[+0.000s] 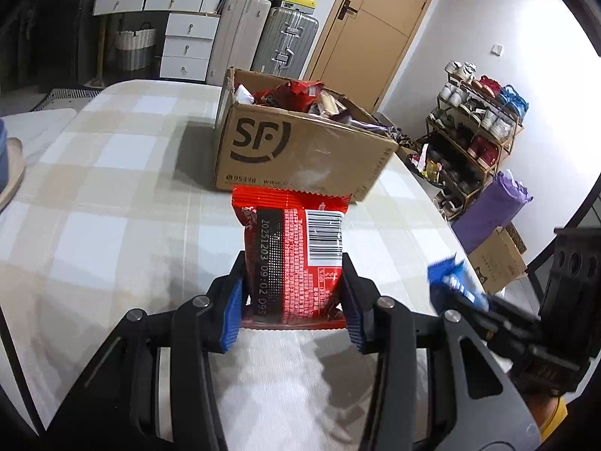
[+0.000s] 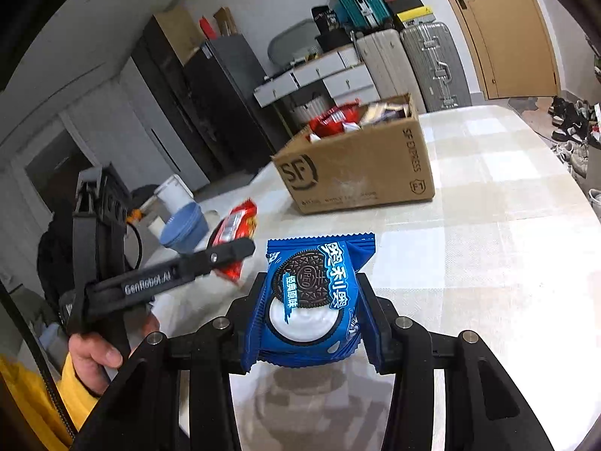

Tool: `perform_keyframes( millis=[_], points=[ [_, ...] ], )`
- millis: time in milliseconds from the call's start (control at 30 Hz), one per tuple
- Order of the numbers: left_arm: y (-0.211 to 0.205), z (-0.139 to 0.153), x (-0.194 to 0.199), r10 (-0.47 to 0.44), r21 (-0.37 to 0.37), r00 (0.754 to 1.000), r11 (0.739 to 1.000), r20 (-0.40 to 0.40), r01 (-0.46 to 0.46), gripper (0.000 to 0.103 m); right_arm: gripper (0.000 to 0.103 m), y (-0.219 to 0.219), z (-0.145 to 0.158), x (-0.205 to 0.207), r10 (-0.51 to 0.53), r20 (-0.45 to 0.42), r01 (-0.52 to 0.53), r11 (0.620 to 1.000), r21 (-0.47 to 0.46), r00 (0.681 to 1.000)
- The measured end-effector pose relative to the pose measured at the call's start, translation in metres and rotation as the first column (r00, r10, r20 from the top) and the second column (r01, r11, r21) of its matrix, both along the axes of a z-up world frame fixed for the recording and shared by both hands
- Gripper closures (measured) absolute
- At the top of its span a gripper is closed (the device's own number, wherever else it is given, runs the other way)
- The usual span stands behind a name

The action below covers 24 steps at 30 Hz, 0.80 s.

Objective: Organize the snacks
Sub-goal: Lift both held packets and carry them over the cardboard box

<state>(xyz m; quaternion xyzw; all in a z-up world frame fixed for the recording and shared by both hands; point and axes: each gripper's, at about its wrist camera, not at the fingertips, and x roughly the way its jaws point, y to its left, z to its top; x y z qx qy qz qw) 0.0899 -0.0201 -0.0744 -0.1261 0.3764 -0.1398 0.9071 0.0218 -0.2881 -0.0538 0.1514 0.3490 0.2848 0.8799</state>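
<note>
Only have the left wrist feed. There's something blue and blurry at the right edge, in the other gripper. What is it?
Observer: An Oreo packet, blue, cookie picture facing the camera, clamped between the pads of the right gripper.
Operator: Is it over the box yet?
Observer: No. The cardboard box sits further back on the table, and bare cloth shows between them.
Operator: Anything on my left side I can't make out?
Observer: A blue bowl with a white container behind it, just past the red packet in your left gripper.
</note>
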Motion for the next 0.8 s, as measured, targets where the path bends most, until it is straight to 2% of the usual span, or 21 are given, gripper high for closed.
perform_keyframes(
  millis=[267,400,667,800],
  points=[
    [-0.012,0.034,-0.066,-0.014,0.066,0.999,0.998,0.045,0.011,0.062,0.059,0.0,0.022,-0.037,0.025,0.071,-0.026,0.999,0.019,0.997],
    [-0.02,0.054,-0.091,-0.038,0.08,0.997,0.996,0.072,0.032,0.062,0.059,0.001,0.024,-0.041,0.022,0.075,-0.024,0.999,0.024,0.997],
    [-0.02,0.074,-0.126,-0.047,0.077,0.995,0.996,0.09,0.04,0.062,0.059,-0.002,0.023,-0.044,0.01,0.073,-0.013,0.999,0.04,0.997],
    [-0.011,0.074,-0.126,-0.033,0.073,0.996,0.997,0.079,0.027,0.062,0.059,-0.003,0.022,-0.04,0.009,0.072,-0.012,0.999,0.037,0.997]
  ],
)
